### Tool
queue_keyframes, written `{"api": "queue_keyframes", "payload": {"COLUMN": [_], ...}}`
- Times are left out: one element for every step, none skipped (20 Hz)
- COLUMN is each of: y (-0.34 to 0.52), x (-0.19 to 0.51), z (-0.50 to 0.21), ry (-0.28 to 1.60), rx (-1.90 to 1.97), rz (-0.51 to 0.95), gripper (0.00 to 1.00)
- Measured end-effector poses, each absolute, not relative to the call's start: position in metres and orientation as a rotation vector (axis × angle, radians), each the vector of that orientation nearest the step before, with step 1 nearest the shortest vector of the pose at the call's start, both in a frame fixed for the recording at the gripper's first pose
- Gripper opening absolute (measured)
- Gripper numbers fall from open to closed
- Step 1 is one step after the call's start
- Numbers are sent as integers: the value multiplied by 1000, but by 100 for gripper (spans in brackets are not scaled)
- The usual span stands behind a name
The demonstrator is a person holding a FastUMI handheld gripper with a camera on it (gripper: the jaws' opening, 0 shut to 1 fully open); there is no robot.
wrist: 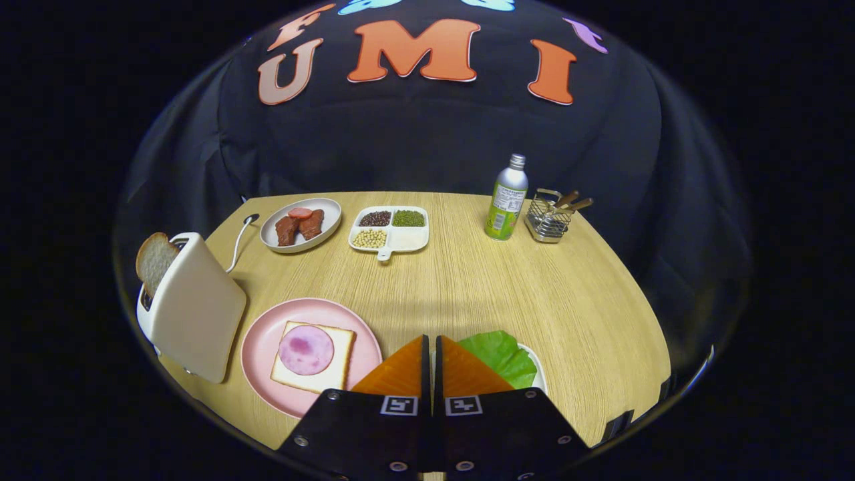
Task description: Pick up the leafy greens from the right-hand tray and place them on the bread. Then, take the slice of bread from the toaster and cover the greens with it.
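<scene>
- The gripper [431, 344] is hovering above the near edge of the wooden table [467, 280], its two fingers lying side by side with only a thin slit between them and nothing caught in that slit.
- The leafy greens [501, 354] are lying flat on a white tray [540, 377], just to the right of the fingers and partly hidden behind the right one; the leaf's long axis is running from the near right toward the far left, its broad ruffled edge facing the table's far side.
- A pink plate [260, 347] is sitting just left of the fingers, carrying a square slice of bread [340, 347] topped with a round slice of ham [306, 349]; the slice's corners are pointing slightly askew to the table edge.
- A white toaster [194, 307] is standing left of the plate, with a second slice of bread [155, 260] sticking upright out of its slot, long axis vertical.
- Farther back, a grey oval dish of meat pieces [300, 224], a divided dish of beans [389, 228], a metal bottle [506, 198] and a wire basket of utensils [549, 217] are standing in a row.
</scene>
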State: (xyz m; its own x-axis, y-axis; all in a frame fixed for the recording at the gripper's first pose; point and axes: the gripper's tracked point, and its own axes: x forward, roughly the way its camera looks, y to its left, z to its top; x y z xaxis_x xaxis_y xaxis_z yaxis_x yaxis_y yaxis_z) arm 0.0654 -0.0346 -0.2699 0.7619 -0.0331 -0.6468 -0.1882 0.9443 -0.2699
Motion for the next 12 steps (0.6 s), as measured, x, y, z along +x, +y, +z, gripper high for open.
{"api": "queue_keyframes", "payload": {"y": [-46, -60, -72, -83, -94, -104, -109, -110, -111, -112, -117, -122], "x": [70, 71, 69, 64, 60, 55, 52, 50, 48, 49, 50, 50], "z": [-275, -284, -293, -302, -313, -320, -326, -333, -340, -348, -354, -359], "ry": [707, 722, 745, 772, 800, 815, 820, 827, 836, 844, 852, 858], "rx": [-338, -337, -329, -316, -309, -304, -286, -252, -220, -204, -215, -229], "rz": [58, 35, 19, 7, -13, -38, -50, -53, -56, -61, -75, -87], "gripper": [1, 1, 4, 11, 11, 17, 28, 45, 63, 74, 80, 85]}}
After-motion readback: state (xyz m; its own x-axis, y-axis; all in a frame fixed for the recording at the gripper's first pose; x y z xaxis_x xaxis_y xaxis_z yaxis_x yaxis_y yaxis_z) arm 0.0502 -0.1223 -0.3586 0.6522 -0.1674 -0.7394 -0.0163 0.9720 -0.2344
